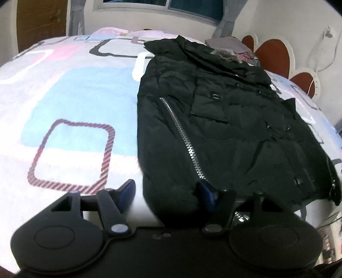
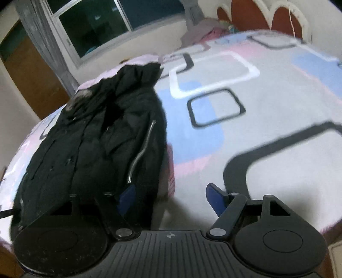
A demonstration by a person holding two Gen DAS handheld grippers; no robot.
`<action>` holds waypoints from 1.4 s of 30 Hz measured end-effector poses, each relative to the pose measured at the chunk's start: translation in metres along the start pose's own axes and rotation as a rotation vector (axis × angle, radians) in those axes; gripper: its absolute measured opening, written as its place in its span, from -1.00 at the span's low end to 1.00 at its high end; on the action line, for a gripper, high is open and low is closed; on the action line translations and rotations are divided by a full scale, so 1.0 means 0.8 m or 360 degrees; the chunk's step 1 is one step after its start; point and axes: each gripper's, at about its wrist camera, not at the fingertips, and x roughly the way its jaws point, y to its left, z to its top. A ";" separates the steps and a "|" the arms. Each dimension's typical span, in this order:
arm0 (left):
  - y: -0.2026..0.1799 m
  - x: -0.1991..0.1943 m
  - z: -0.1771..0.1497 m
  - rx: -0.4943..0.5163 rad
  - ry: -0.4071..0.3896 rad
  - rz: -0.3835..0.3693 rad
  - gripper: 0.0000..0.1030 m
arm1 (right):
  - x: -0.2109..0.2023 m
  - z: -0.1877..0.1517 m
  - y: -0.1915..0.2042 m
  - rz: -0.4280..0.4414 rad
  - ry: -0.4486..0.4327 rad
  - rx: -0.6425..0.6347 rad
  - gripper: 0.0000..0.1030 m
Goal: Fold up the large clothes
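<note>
Black jacket (image 1: 224, 128) flat on bed (image 1: 74, 96), collar at 12 o'clock; left claw (image 1: 166, 190) and right claw (image 2: 171, 196) both spread, gripping nothing.

Coat (image 1: 224, 128) lies flat on bed (image 1: 74, 96). Window (image 1: 162, 8) behind bed. Headboard (image 1: 271, 53) at bed's right.

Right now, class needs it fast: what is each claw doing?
Left claw: open, straddling the near edge of the black coat, gripping nothing.
Right claw: open, empty, at the coat's edge.
</note>
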 end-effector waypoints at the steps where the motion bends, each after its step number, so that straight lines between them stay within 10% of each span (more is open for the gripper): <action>1: 0.002 0.002 -0.001 -0.0017 0.0008 -0.0001 0.31 | 0.009 0.001 -0.002 0.0019 0.0015 0.0043 0.42; 10: 0.000 0.025 0.000 -0.0025 0.0075 -0.0131 0.71 | 0.084 0.016 0.000 0.0168 0.0113 0.0146 0.42; 18: 0.007 0.024 -0.006 -0.0164 0.0130 -0.0368 -0.25 | 0.085 -0.002 0.015 0.0369 0.0234 0.0116 0.11; 21: 0.011 0.041 0.007 -0.0238 0.0105 -0.0418 -0.63 | 0.101 0.006 0.014 0.0407 0.0225 0.0197 -0.38; 23: 0.006 0.039 0.009 -0.0202 0.0072 -0.0415 -0.72 | 0.099 0.012 0.019 0.0433 0.0222 0.0174 -0.69; 31: 0.014 0.005 0.004 -0.0326 -0.0115 -0.0473 -0.81 | 0.059 0.040 0.028 0.0557 0.0071 0.0279 -0.74; 42: 0.018 -0.035 0.136 -0.0485 -0.0579 -0.0640 -0.82 | 0.046 0.193 0.073 0.0800 -0.0286 0.0485 -0.75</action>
